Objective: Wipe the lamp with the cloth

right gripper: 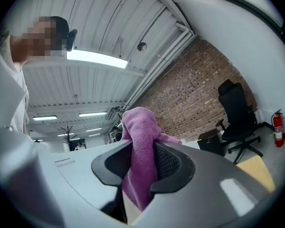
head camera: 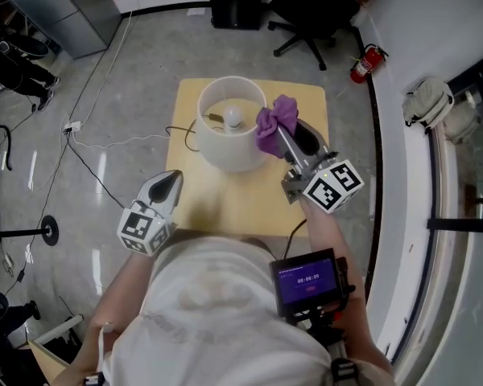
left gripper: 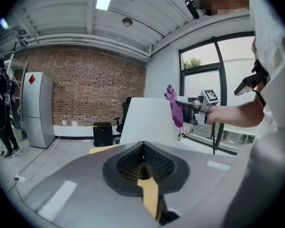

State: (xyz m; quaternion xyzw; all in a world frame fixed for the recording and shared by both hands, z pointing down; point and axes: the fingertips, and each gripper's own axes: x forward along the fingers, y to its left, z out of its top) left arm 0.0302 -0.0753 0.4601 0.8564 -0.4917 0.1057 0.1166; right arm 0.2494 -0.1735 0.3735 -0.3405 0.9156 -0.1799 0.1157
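Closest to the head camera are the person's white shirt [head camera: 217, 312] and a small chest screen [head camera: 307, 281], with the yellow table [head camera: 249, 203] beyond them. Over it, the right gripper [head camera: 282, 135] pinches the purple cloth [head camera: 274, 121] between its jaws, holding it at the right rim of the white lamp [head camera: 225, 143], which stands on the table's far half with its bulb [head camera: 234, 118] showing. At the table's left edge, the left gripper [head camera: 174, 177] hangs short of the lamp, jaws pressed together on nothing.

Bright ceiling striplights, window glare, fisheye-warped edges
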